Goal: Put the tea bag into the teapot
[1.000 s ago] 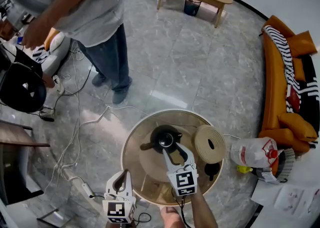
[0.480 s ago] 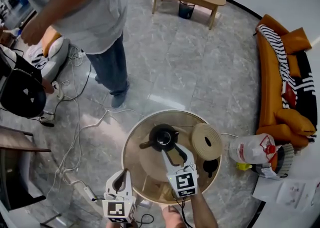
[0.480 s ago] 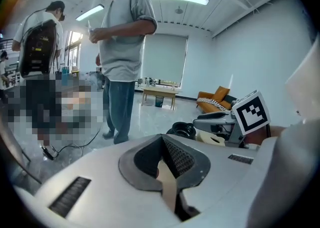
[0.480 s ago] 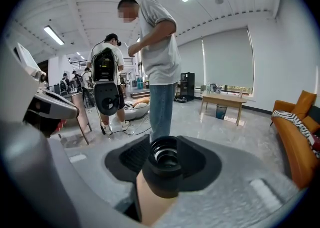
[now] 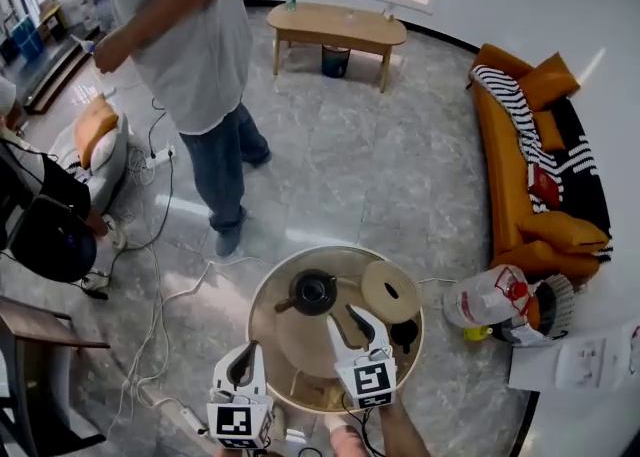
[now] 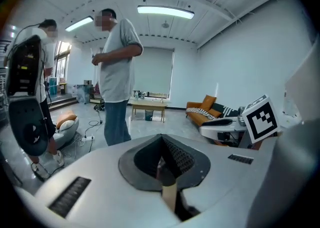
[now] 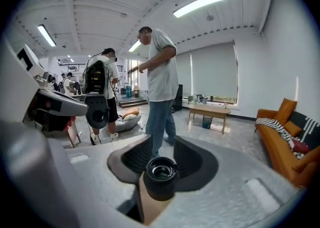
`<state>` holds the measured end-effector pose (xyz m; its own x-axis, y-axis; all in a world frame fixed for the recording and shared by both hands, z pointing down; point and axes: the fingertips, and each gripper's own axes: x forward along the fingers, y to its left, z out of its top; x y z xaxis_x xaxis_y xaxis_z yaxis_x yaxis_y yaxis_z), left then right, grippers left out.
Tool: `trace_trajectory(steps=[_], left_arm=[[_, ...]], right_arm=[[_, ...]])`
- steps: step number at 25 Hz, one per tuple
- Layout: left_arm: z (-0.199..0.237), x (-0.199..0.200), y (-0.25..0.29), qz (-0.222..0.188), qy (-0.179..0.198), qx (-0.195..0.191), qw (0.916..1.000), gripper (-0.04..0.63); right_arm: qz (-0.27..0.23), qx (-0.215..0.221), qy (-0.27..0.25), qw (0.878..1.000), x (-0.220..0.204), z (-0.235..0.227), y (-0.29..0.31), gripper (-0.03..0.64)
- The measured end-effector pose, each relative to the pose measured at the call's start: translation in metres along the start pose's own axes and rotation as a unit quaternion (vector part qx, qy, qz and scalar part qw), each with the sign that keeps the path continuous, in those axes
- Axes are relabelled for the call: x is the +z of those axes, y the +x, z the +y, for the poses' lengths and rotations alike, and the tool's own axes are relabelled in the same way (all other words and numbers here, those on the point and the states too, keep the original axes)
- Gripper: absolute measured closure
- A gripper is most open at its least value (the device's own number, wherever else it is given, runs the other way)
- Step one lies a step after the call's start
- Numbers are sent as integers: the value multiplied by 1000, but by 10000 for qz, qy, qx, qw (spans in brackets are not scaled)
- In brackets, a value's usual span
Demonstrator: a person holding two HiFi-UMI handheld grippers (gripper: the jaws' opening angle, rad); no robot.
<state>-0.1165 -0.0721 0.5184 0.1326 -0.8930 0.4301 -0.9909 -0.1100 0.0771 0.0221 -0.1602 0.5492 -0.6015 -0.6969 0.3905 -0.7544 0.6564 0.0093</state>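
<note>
Fingers of right gripper (image 5: pixel 349 319) apart, just been closing, nothing between them; fingers of left gripper (image 5: pixel 246 351) pressed together, empty; teapot (image 5: pixel 312 292) on round desk (image 5: pixel 257 297) just beyond right fingertips, toward left fingers' side; beige disc (image 5: pixel 390 291) beyond right fingers, opposite side.

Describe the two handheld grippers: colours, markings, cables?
The left gripper and right gripper match: white-grey shells, black ribbed pads inside the fingers, and a cube with black-and-white square markers at the hand end. Cabling is too small to tell. The right forearm shows no sleeve. The right fingers have just been closing. A small black round piece sits low between them, clear of the pads.
</note>
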Motion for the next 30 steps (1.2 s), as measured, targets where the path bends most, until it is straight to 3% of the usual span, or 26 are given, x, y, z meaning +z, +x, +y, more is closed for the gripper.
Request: trace_trajectory(steps=[5,18,23,30], left_arm=[[-15,61,-28,-367,299,-254,9986,583],[-65,141,-145,-932,564,-778,9910,583],[-81,156,-183,-1051,733,-934,9874,583],[-91,147,-234,-1028,829,-1167,9844,583]], right_arm=[[-384,-390,22,9985,54,-3,-53,518],[-787,-1205,105,9895,135,13,-223,595],[-878,-1467,127,9852,144,22,-283,617],[-835,-1705,74,9818,136,53,-346,618]])
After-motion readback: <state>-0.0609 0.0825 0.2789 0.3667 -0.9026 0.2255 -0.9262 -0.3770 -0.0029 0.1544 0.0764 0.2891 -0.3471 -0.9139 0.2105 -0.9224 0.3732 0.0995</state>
